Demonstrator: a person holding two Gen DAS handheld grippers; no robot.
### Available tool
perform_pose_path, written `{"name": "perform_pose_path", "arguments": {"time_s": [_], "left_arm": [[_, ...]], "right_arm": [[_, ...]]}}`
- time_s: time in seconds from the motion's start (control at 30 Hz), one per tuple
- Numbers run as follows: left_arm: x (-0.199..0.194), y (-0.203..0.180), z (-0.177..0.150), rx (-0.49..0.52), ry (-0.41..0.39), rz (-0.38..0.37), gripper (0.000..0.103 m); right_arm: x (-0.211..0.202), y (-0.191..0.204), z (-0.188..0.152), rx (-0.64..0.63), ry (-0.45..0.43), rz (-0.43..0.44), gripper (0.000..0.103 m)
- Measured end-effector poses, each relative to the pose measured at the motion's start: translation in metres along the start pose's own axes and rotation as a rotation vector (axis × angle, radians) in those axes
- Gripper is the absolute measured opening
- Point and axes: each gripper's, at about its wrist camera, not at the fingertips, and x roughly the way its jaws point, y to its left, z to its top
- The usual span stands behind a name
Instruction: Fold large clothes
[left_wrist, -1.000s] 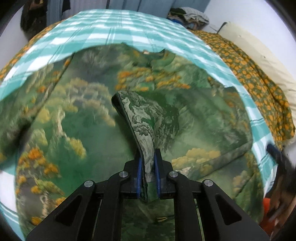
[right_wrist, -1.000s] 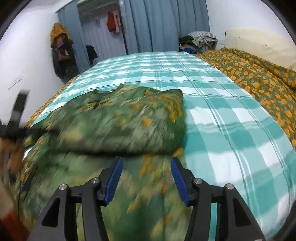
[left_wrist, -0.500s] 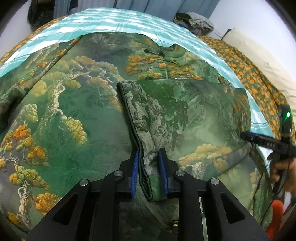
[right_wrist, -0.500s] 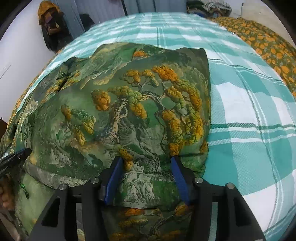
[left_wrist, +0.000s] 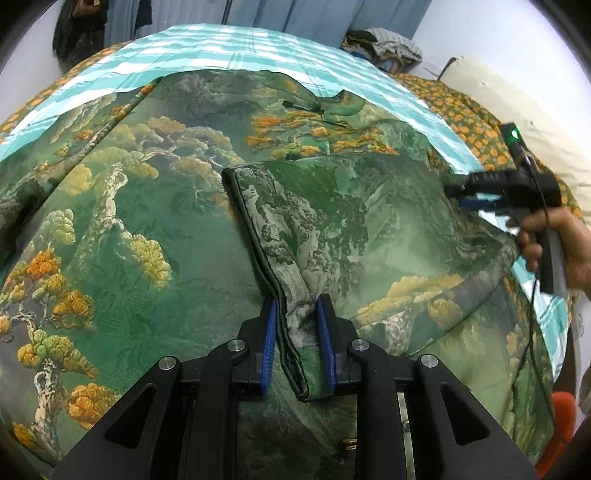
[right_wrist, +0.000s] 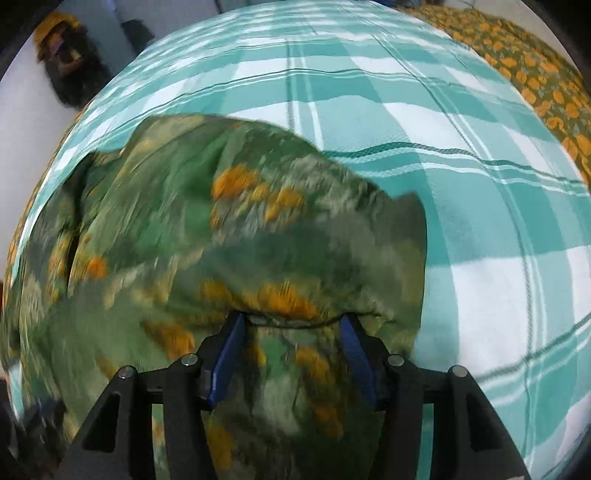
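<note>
A large green garment (left_wrist: 155, 229) printed with trees and orange blossoms lies spread on the bed. Its right side is folded over toward the middle, with a dark-trimmed edge (left_wrist: 266, 236) running down to my left gripper (left_wrist: 295, 325). The left gripper's jaws stand slightly apart around that edge and no longer pinch it. My right gripper (right_wrist: 291, 332) is open, low over the folded garment (right_wrist: 229, 236) near its right edge; this view is blurred. The right gripper also shows in the left wrist view (left_wrist: 495, 192), held in a hand.
The bed has a teal and white checked sheet (right_wrist: 461, 177). An orange-flowered quilt (left_wrist: 469, 122) and a cream pillow (left_wrist: 517, 96) lie at the right. A pile of clothes (left_wrist: 388, 44) sits at the far end. Blue curtains and hanging clothes are behind.
My left gripper's jaws have opened from a tight pinch on the folded edge. My right gripper has swung down and in over the garment's right side.
</note>
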Motion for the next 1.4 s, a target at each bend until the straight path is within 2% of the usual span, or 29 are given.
{"name": "perform_pose_path", "arguments": {"time_s": [0.1,0.13,0.2,0.3,0.4,0.47,0.6,0.77,0.87,0.97,1.0,1.03,1.07,1.1,1.13,1.27,1.4], "left_arm": [[0.0,0.0,-0.001,0.001,-0.003,0.001,0.023],[0.0,0.001,-0.001,-0.001,-0.003,-0.001,0.023],[-0.001,0.002,-0.002,-0.007,-0.004,-0.008,0.023],[0.0,0.003,-0.003,-0.005,-0.007,-0.006,0.023],[-0.001,0.003,-0.003,-0.004,-0.005,-0.006,0.023],[-0.001,0.004,-0.003,-0.006,-0.005,-0.008,0.023],[-0.001,0.005,-0.003,-0.007,-0.006,-0.01,0.023],[-0.001,0.005,-0.003,-0.005,-0.003,-0.007,0.023],[-0.002,0.003,-0.001,-0.001,0.003,0.0,0.023],[-0.012,0.002,0.001,-0.005,0.02,0.009,0.025],[-0.019,0.003,0.001,-0.011,0.024,0.011,0.031],[-0.026,0.004,0.0,-0.018,0.025,0.019,0.046],[-0.035,0.007,-0.003,-0.024,0.026,0.03,0.055],[-0.046,0.011,-0.006,-0.024,0.025,0.046,0.07],[-0.059,0.016,-0.011,-0.019,0.017,0.074,0.077],[-0.096,0.05,-0.025,-0.026,0.002,0.125,0.079],[-0.136,0.116,-0.029,-0.15,-0.048,0.204,0.083]], "right_arm": [[-0.009,-0.002,0.015,0.062,-0.067,-0.003,0.055],[-0.02,-0.004,0.018,0.098,-0.117,0.021,0.055],[-0.03,-0.008,0.021,0.153,-0.143,0.099,0.056],[-0.03,-0.013,0.025,0.186,-0.115,0.166,0.056],[-0.009,-0.008,0.024,0.102,-0.022,0.121,0.055],[0.002,-0.004,0.008,0.062,-0.001,0.104,0.055],[-0.012,0.001,-0.02,0.007,-0.038,0.082,0.055],[-0.046,-0.001,-0.089,-0.049,-0.118,0.084,0.056],[-0.06,-0.002,-0.131,-0.031,-0.13,0.093,0.056],[-0.08,0.007,-0.163,-0.047,-0.169,0.035,0.055],[-0.087,0.009,-0.172,-0.042,-0.176,0.03,0.055],[-0.094,0.011,-0.183,-0.033,-0.187,0.051,0.055],[-0.103,0.014,-0.197,-0.03,-0.214,0.069,0.055],[-0.11,0.018,-0.21,-0.039,-0.244,0.068,0.056],[-0.118,0.024,-0.227,-0.065,-0.285,0.058,0.056],[-0.136,0.037,-0.269,-0.149,-0.364,0.039,0.056],[-0.143,0.047,-0.28,-0.218,-0.382,0.038,0.056]]}}
